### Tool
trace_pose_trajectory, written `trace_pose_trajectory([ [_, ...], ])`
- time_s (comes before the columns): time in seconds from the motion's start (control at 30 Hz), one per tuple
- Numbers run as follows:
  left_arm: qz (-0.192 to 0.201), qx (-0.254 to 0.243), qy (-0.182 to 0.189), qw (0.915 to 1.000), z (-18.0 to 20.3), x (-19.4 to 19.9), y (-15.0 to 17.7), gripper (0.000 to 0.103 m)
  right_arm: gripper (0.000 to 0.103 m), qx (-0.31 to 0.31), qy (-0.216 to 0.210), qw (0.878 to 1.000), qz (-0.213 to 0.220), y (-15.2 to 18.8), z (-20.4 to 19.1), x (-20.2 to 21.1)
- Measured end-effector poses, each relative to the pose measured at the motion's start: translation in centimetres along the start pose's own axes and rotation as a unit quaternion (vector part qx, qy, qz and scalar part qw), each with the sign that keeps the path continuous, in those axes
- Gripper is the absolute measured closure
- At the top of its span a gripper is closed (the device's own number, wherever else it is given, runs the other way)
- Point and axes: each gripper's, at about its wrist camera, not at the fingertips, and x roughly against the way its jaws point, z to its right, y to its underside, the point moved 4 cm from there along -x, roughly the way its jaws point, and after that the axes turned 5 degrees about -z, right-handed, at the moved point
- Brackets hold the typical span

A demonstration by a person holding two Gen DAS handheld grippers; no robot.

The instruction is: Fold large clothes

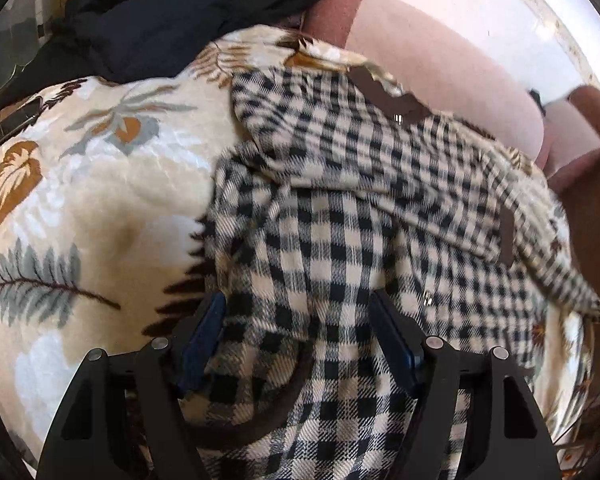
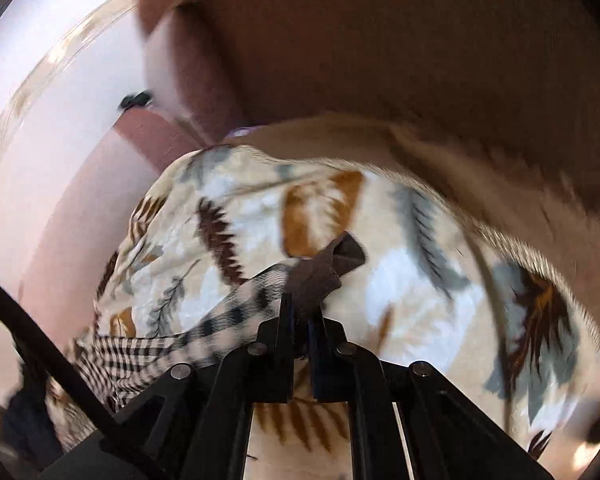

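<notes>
On the bed: checked shirt point(image 1: 340, 240) is spread over leaf-print blanket point(image 1: 80, 200).
Left gripper point(image 1: 296, 320): held spread above shirt.
Right gripper point(image 2: 302, 312): pinched on brown cuff point(image 2: 328, 268).

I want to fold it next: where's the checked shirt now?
The checked shirt lies on the leaf-print blanket under the left gripper; the right gripper pinches its brown-trimmed end.

Cream plush blanket with leaf print point(image 1: 80, 200) over pink upholstered sofa point(image 1: 440, 76), black-and-cream checked shirt point(image 1: 340, 240), dark navy garment point(image 1: 148, 16) lying on it
</notes>
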Motion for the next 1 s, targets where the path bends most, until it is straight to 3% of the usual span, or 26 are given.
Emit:
trace_pose_trajectory([
  [0.13, 0.022, 0.015, 0.005, 0.9996, -1.5, 1.5, -1.2, 0.031, 0.097, 0.090, -0.024, 0.996, -0.004, 1.7, -8.6, 0.0],
  [0.27, 0.038, 0.044, 0.013, 0.9982, -3.8, 2.8, -2.6, 0.031, 0.097, 0.175, -0.072, 0.982, -0.027, 6.0, -17.7, -0.6],
  [0.4, 0.061, 0.087, 0.012, 0.9943, -7.1, 4.3, -4.3, 0.031, 0.097, 0.268, -0.131, 0.952, -0.068, 13.4, -27.9, -1.7],
  [0.53, 0.081, 0.126, -0.001, 0.9887, -10.5, 5.3, -5.7, 0.031, 0.097, 0.330, -0.178, 0.920, -0.111, 21.7, -35.3, -2.7],
  [0.8, 0.093, 0.184, 0.003, 0.9786, -15.4, 6.1, -6.8, 0.031, 0.097, 0.402, -0.210, 0.872, -0.184, 35.8, -43.3, -6.1],
  [1.0, 0.094, 0.199, -0.001, 0.9756, -16.7, 5.9, -7.2, 0.031, 0.096, 0.439, -0.216, 0.845, -0.216, 41.1, -45.7, -7.6],
])
